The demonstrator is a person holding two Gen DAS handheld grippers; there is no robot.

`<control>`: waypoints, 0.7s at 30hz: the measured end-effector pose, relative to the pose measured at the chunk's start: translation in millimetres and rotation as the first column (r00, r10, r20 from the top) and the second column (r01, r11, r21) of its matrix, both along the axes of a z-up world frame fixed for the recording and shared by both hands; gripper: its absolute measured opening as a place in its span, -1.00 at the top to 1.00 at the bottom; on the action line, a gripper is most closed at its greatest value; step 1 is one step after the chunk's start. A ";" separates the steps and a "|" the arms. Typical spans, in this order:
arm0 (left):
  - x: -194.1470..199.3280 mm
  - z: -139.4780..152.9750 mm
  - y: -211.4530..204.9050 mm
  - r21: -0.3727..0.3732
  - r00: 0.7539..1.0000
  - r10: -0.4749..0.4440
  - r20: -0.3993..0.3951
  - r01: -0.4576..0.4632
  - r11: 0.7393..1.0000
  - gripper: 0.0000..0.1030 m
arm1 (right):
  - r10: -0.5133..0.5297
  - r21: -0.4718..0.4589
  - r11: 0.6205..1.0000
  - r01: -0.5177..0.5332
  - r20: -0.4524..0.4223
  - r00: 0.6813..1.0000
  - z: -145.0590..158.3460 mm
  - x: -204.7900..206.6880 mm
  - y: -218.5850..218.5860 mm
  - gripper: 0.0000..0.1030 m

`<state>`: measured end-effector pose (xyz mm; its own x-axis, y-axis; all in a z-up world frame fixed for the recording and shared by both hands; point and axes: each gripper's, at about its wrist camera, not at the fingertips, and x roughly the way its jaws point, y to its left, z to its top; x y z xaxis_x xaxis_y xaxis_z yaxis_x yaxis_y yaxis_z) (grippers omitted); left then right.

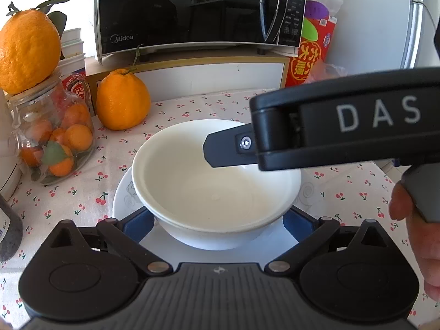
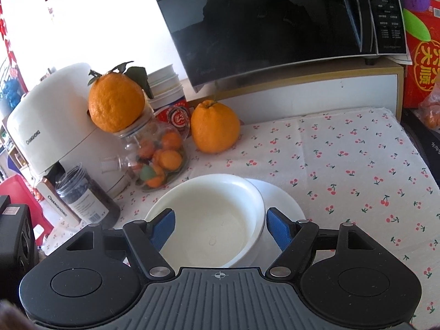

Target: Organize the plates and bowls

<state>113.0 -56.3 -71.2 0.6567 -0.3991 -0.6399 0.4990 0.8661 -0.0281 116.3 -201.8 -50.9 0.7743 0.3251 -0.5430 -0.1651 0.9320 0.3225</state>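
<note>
A white bowl (image 1: 216,181) sits on a white plate (image 1: 123,200) on the tabletop (image 1: 343,192), which is covered by a cherry-print cloth. Both lie toward the left side of the tabletop, just in front of a glass jar (image 1: 55,140) of small oranges.

The left tongs (image 1: 220,224) stand wide apart, one blue pad on each side of the bowl's lower wall. The pads seem to sit just off the bowl rather than pressing on it, though the bowl's own curve hides the contact points. The right tongs (image 2: 220,228) are also apart: the left pad hangs over the bowl's inside near its rim, the right pad lies outside the rim above the plate, and neither pad touches the rim.

In the left wrist view the body of the right tool, marked DAS, reaches in from the right, its dark tip over the bowl's far rim, with fingers (image 1: 420,236) of a hand on its handle.

One large orange (image 1: 122,100) stands on the tabletop beside the jar; another (image 1: 27,52) rests on the jar's lid. A black microwave (image 1: 198,11) sits on a raised shelf along the far edge.
</note>
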 end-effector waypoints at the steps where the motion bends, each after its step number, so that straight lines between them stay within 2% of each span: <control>1: 0.4 -0.2 -0.9 0.005 1.000 0.002 0.001 -0.002 1.000 -0.95 | -0.003 -0.001 1.000 0.003 0.001 1.000 0.3 -0.2 -0.8 -0.46; 4: -0.5 2.2 -2.3 0.012 1.000 0.016 0.001 -0.016 1.000 -0.98 | -0.017 0.008 1.000 0.017 0.002 1.000 2.6 -2.1 -5.0 -0.46; 10: -14.8 12.9 2.0 0.011 1.000 0.024 -0.003 -0.023 1.000 -0.99 | -0.054 0.041 0.998 0.054 0.008 0.998 10.8 -13.7 -19.7 -0.67; 17: -42.9 26.3 8.5 0.088 1.000 -0.007 0.002 0.006 0.996 -0.99 | -0.084 0.024 0.996 0.084 0.008 0.996 23.9 -37.3 -34.3 -0.75; 21: -61.4 41.0 8.0 0.133 1.000 -0.001 0.024 -0.003 0.991 -0.99 | -0.141 0.062 0.988 0.142 -0.026 0.990 38.8 -50.7 -42.7 -0.82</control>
<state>51.6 -48.3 -30.2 0.6728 -0.3109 -0.6714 0.4974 0.8618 0.0994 65.6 -244.5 -12.1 0.8035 0.2473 -0.5416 -0.0255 0.9231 0.3838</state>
